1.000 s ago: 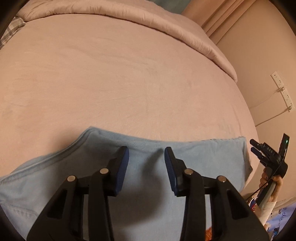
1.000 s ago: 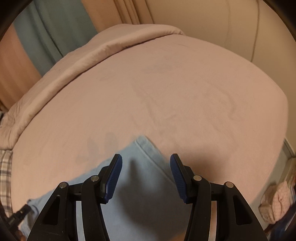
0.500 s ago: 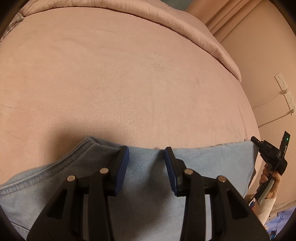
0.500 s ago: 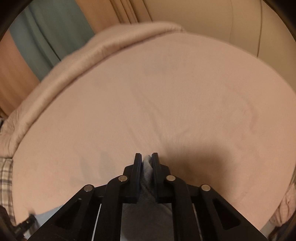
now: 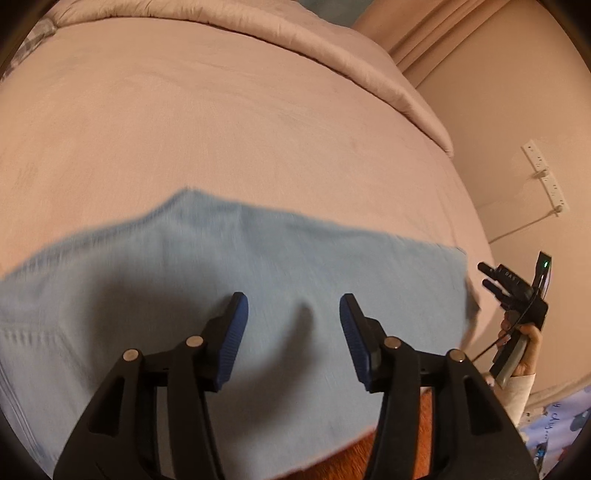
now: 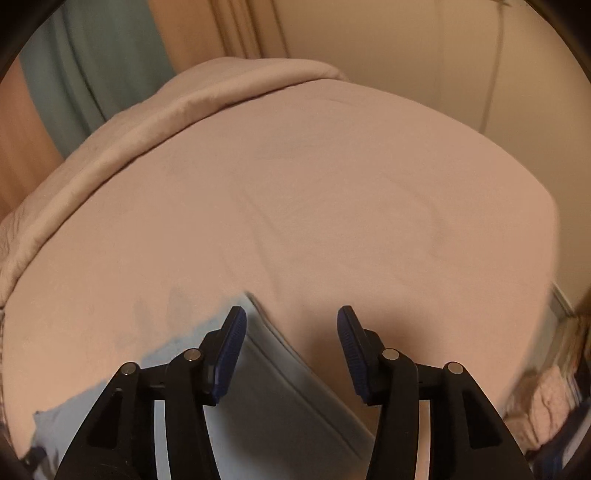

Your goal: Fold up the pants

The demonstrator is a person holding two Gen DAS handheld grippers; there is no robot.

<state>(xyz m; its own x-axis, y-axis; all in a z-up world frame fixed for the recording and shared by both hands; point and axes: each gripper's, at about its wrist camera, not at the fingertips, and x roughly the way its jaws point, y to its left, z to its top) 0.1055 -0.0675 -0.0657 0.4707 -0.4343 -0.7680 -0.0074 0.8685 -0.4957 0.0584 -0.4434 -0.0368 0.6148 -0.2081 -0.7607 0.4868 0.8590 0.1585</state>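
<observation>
Pants [image 5: 258, 280] beneath both parted claws

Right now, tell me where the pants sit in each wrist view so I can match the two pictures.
Left wrist view: the pants span the lower half, under and beyond the open left gripper.
Right wrist view: the pants fill the lower left, one corner reaching past the open right gripper.
Shared landmark: the rolled blanket along the far edge of the bed.

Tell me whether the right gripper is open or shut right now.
Open. The right gripper shows a wide gap between its blue pads, nothing clamped; the light blue pants lie flat on the bed beneath.
</observation>
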